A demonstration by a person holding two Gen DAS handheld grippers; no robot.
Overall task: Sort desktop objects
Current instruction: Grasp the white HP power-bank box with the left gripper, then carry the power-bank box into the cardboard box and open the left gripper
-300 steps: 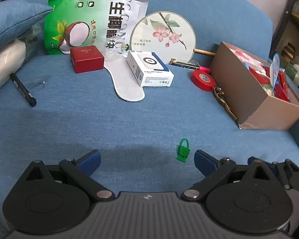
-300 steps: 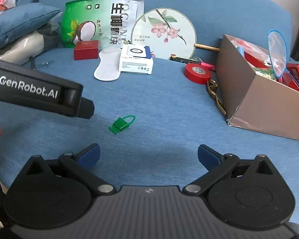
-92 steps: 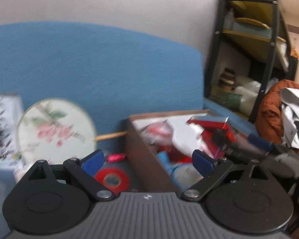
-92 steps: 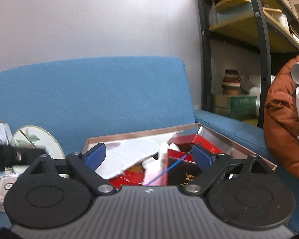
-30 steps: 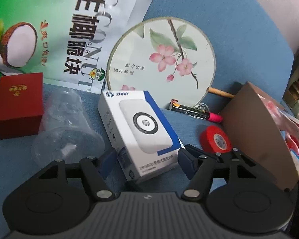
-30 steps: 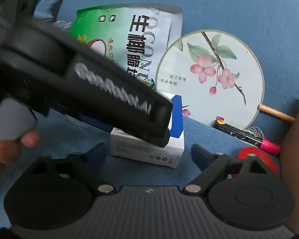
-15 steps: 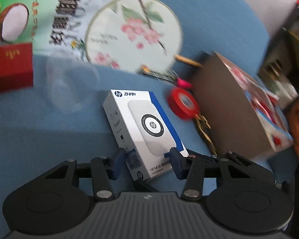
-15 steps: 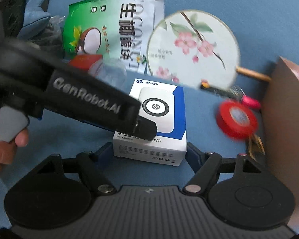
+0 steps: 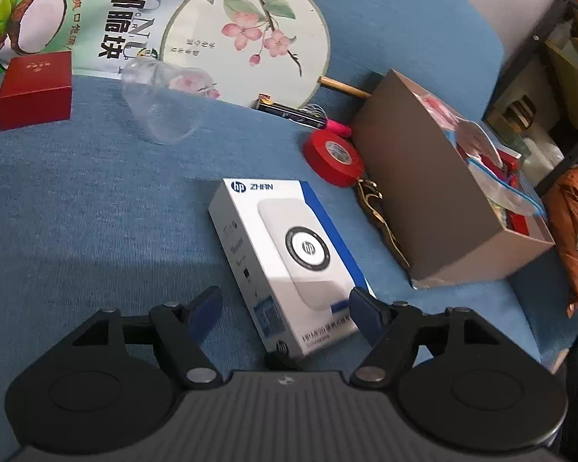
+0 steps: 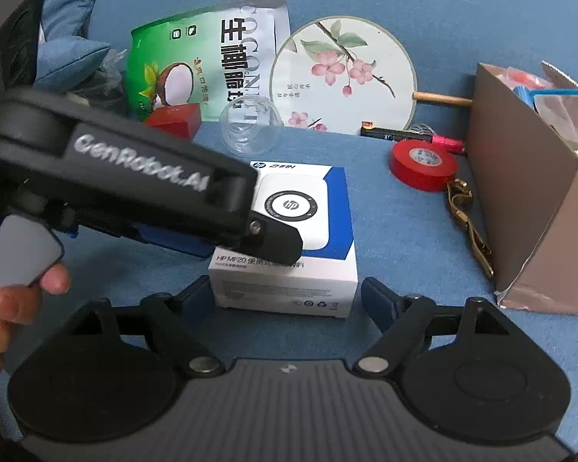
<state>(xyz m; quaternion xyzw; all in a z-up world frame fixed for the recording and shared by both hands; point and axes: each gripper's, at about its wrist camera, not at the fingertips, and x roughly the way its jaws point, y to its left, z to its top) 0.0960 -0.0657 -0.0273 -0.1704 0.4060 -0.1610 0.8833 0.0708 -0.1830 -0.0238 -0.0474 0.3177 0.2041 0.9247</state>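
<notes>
A white and blue HP box (image 9: 289,254) lies on the blue sofa seat, also in the right wrist view (image 10: 293,231). My left gripper (image 9: 285,313) is open, its fingers on either side of the box's near end, not pressing it. My right gripper (image 10: 285,298) is open too, fingers flanking the box's front face. The left gripper's black body (image 10: 127,188) crosses the right wrist view and covers the box's left part. A brown cardboard box (image 9: 435,208) with several items inside stands at the right.
Around lie a red tape roll (image 9: 333,156), a clear plastic cup (image 9: 160,106), a small red box (image 9: 34,90), a round flowered fan (image 9: 246,38), a green coconut snack bag (image 9: 57,19), a pink-capped marker (image 10: 412,134) and a brass clasp (image 10: 466,219).
The left gripper carried the HP box toward the front and right, then opened its fingers. The box now rests on the seat. The right gripper's fingers came up to the box's sides.
</notes>
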